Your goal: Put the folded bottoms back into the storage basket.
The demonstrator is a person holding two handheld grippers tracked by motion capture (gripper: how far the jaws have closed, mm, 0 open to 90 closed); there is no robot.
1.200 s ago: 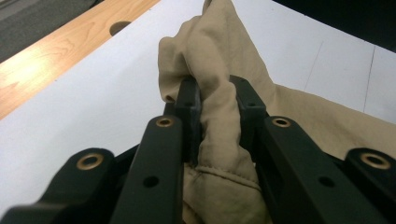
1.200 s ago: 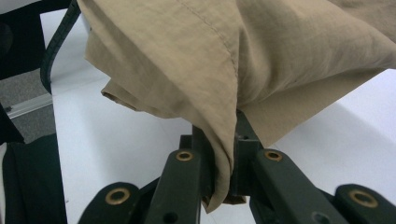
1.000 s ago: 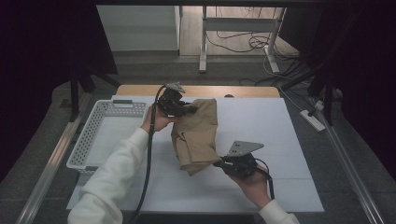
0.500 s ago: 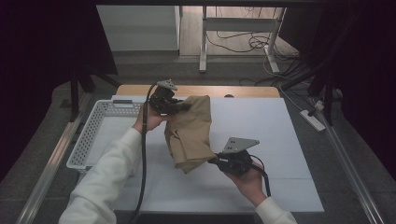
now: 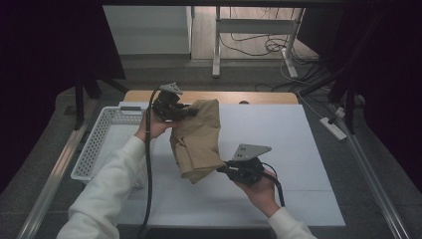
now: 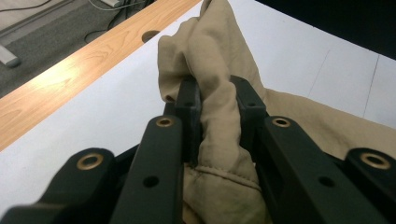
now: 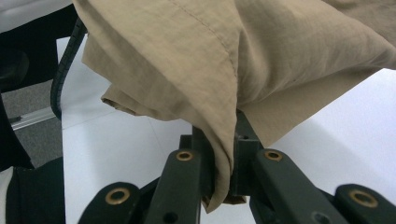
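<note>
Tan cloth, a folded garment (image 5: 196, 139), hangs between the two grippers above the white table (image 5: 298, 139), a little left of its middle. The left gripper (image 5: 185, 110) grips the garment's far upper end, toward the far edge of the table and just right of the white basket (image 5: 97, 144). In the left gripper view its two black jaws stand closed on a thick bunched fold of the cloth (image 6: 219, 116), which fills the gap between them and rises beyond the jaw tips; a stitched hem shows low between the jaws. The right gripper (image 5: 225, 169) grips the garment's near lower corner from the right, nearer the person and to the right of the left gripper. In the right gripper view its jaws pinch a thin doubled edge of the fabric (image 7: 224, 60), and the rest of the cloth drapes above and over the jaws, clear of the table surface beyond. Between the two grips the garment runs aslant from far to near, sagging in loose folds, its lower bulge low over the table; whether it touches there I cannot tell. A strip of bare wood (image 5: 259, 97) shows along the table's far edge, beyond the cloth.
</note>
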